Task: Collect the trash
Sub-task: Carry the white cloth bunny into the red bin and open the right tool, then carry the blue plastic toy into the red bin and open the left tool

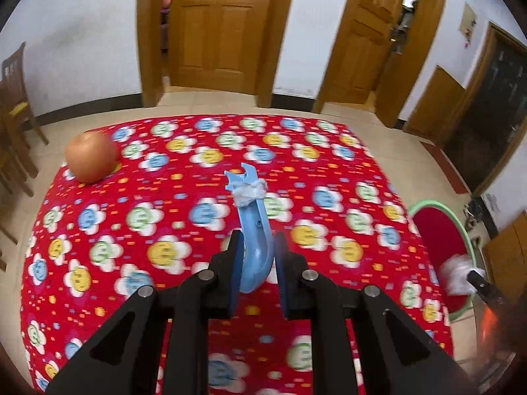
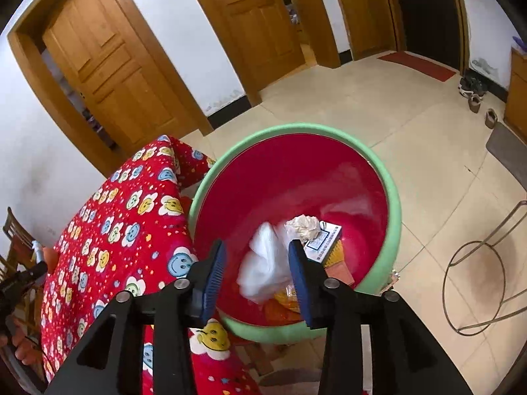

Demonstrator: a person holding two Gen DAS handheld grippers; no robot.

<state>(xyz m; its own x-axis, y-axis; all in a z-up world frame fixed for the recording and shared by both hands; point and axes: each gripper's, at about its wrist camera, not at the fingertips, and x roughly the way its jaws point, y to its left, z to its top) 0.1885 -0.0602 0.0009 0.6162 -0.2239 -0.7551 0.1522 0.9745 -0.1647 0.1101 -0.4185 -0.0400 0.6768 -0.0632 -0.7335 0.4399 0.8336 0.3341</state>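
Above the red flower-patterned tablecloth (image 1: 184,177), the left gripper (image 1: 258,247) is clenched on a curved blue plastic piece (image 1: 255,240). Both blue pads (image 1: 237,263) press on the lower, rounded end of that piece, which rises upright out of the grip. A wad of white tissue (image 1: 248,193) is wrapped around the piece near its forked upper tip. An orange-red fruit (image 1: 90,156) rests on the cloth toward the far left corner, well apart from the gripper.

Over the green-rimmed red bin (image 2: 393,194), which stands on the tiled floor just beside the table edge, the right gripper (image 2: 257,275) has its fingers parted to a moderate gap. A blurred white plastic bag (image 2: 266,263) appears between the two pads in the right wrist view, but neither pad visibly presses on it; the grip reads as released. Whether the bag touches either pad cannot be told because of the blur. Inside the bin lie a crumpled paper ball (image 2: 303,225), a small printed box (image 2: 324,242) and orange wrappers (image 2: 286,299). The left wrist view shows the same bag as a white mass at the right gripper's tip, over the bin rim.
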